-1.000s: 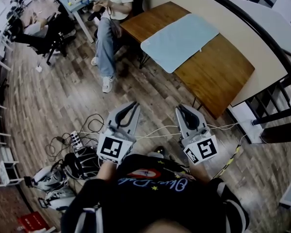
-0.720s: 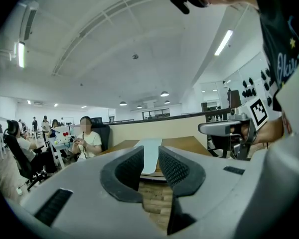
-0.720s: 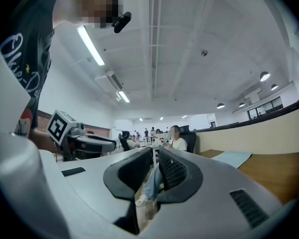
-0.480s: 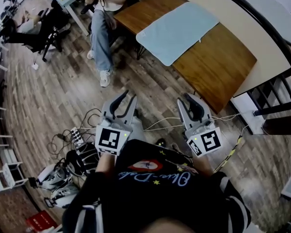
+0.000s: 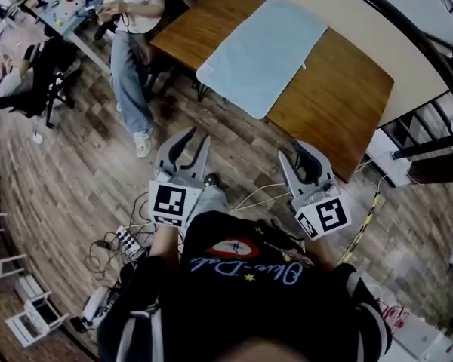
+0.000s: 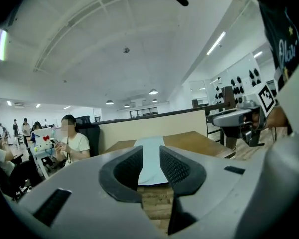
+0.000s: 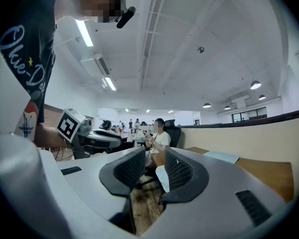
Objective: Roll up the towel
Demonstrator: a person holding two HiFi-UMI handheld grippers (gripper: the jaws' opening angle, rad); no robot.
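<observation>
I am bringing the left gripper (image 5: 194, 139) and right gripper (image 5: 303, 151) nearer than before to the brown wooden table (image 5: 340, 89), where a pale blue rectangular towel (image 5: 263, 53) is lying flat. Both pairs of jaws have just been opening and are standing apart, empty.

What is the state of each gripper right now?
Left gripper: open, fingers have just been opening, nothing between them.
Right gripper: open, fingers have just been opening, nothing between them.

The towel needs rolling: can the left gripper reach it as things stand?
Probably not yet: the left gripper, jaws just opening and empty, is over floor short of the table, though nothing blocks the towel.
</observation>
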